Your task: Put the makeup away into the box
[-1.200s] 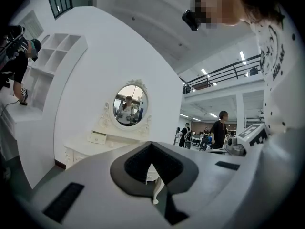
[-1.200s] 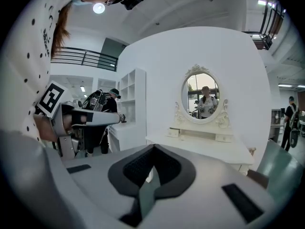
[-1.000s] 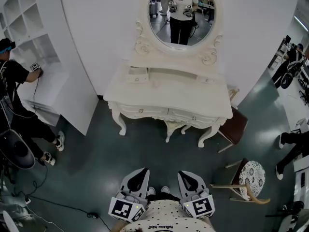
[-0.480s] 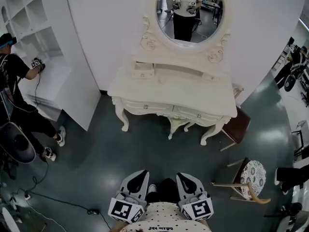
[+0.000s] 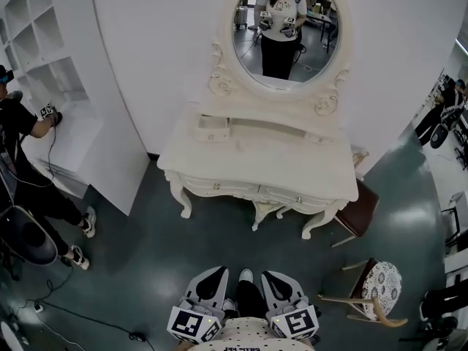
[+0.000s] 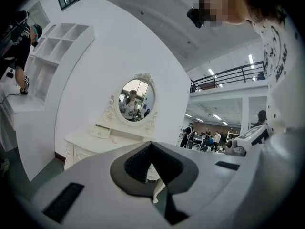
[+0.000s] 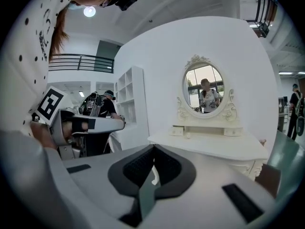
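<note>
A white dressing table (image 5: 256, 163) with an oval mirror (image 5: 285, 28) stands across the floor from me, out of reach. At the left end of its back shelf sits a small white box (image 5: 213, 128), which also shows in the left gripper view (image 6: 101, 131) and the right gripper view (image 7: 177, 130). A tiny item (image 5: 238, 146) lies on the tabletop, too small to identify. My left gripper (image 5: 216, 271) and right gripper (image 5: 273, 275) are held side by side close to my body. The left gripper (image 6: 151, 144) and the right gripper (image 7: 153, 147) are both shut and hold nothing.
A white shelving unit (image 5: 44, 72) stands at the left with a person in black (image 5: 22, 145) working at it. A brown-seated chair (image 5: 358, 207) is by the table's right end, with a patterned round stool (image 5: 380, 280) nearer me. Cables (image 5: 88, 316) lie on the floor.
Both grippers have slid slightly lower in the head view, still together and shut. My feet have shifted between them, and the table sits a little differently in the frame.
</note>
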Tool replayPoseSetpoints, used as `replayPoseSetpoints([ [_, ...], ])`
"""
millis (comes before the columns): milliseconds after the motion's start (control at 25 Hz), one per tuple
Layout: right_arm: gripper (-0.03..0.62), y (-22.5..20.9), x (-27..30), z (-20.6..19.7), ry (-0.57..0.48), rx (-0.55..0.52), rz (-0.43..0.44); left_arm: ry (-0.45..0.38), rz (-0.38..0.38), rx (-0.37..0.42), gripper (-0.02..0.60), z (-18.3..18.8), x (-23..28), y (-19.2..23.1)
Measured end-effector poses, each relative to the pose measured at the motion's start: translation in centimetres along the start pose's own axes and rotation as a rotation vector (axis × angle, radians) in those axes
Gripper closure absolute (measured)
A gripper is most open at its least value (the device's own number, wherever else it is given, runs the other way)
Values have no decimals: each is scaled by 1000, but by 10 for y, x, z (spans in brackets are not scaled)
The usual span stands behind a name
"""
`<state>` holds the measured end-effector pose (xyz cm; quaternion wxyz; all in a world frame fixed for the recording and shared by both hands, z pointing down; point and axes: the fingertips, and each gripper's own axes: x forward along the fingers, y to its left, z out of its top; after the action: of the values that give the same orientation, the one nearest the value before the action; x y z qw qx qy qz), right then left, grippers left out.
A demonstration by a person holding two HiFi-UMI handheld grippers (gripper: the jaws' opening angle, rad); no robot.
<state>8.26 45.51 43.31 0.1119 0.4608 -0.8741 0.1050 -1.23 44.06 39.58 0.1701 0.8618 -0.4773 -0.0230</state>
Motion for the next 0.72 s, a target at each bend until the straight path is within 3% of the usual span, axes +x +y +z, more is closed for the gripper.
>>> replayPoseSetpoints([
  [320, 586, -71, 42, 34, -58, -19, -24, -62, -13, 37, 586, 33, 75, 10],
  [720, 586, -118, 70, 46, -62, -17, -32, -81, 29, 58, 586, 45, 119, 27],
])
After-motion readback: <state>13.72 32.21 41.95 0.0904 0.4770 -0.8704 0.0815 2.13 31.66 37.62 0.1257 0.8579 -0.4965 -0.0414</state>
